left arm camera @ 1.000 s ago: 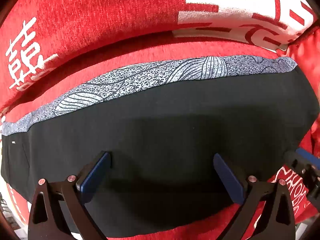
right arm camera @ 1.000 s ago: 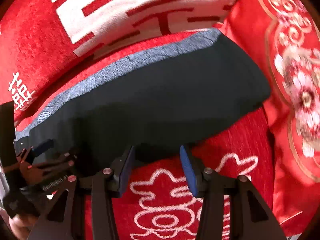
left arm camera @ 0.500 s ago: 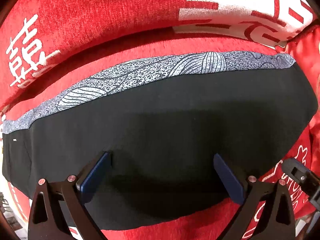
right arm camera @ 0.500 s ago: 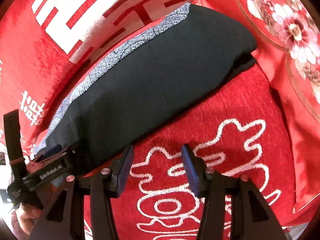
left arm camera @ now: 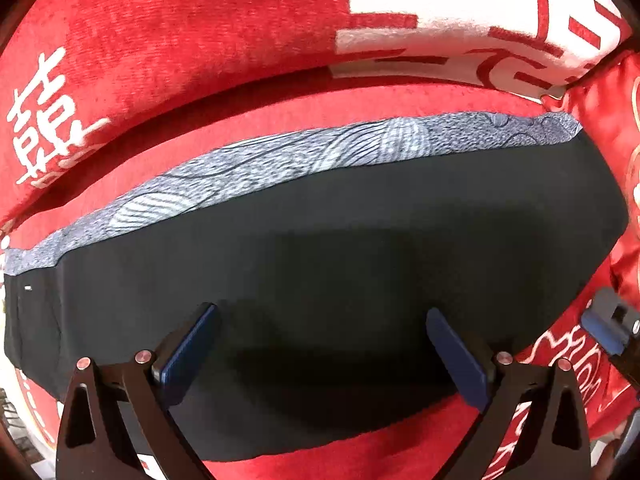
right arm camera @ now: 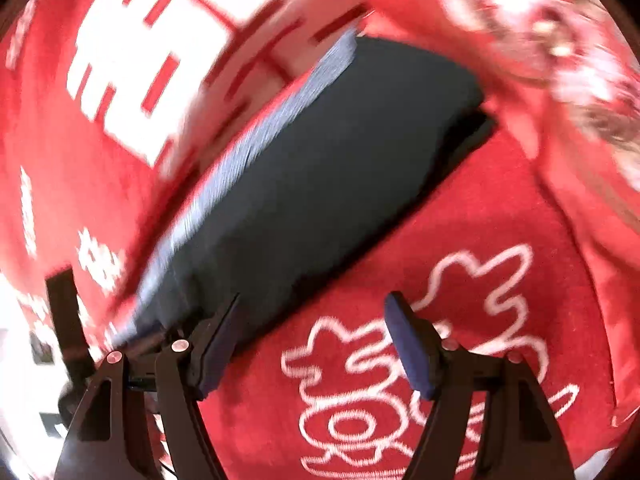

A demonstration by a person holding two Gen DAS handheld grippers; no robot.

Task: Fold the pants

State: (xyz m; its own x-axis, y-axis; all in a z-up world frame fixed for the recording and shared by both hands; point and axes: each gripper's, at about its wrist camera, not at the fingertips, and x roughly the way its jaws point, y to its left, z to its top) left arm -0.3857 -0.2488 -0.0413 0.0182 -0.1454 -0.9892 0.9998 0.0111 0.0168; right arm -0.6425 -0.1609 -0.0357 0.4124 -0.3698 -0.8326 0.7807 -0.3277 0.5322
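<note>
The folded black pants [left arm camera: 340,248] lie across the frame's middle on the red sofa seat [left arm camera: 248,136], patterned grey band along the far edge. The left tongs [left arm camera: 320,352] hover wide open over them, empty. In the blurred right wrist view the right tongs [right arm camera: 312,344] gape empty over the red cushion's white lettering [right arm camera: 400,380], with the pants [right arm camera: 320,184] running to the upper right.

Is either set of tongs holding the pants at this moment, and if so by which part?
Nothing is held. The left tongs are open over the folded black pants; the right tongs are open above the red cover.
</note>
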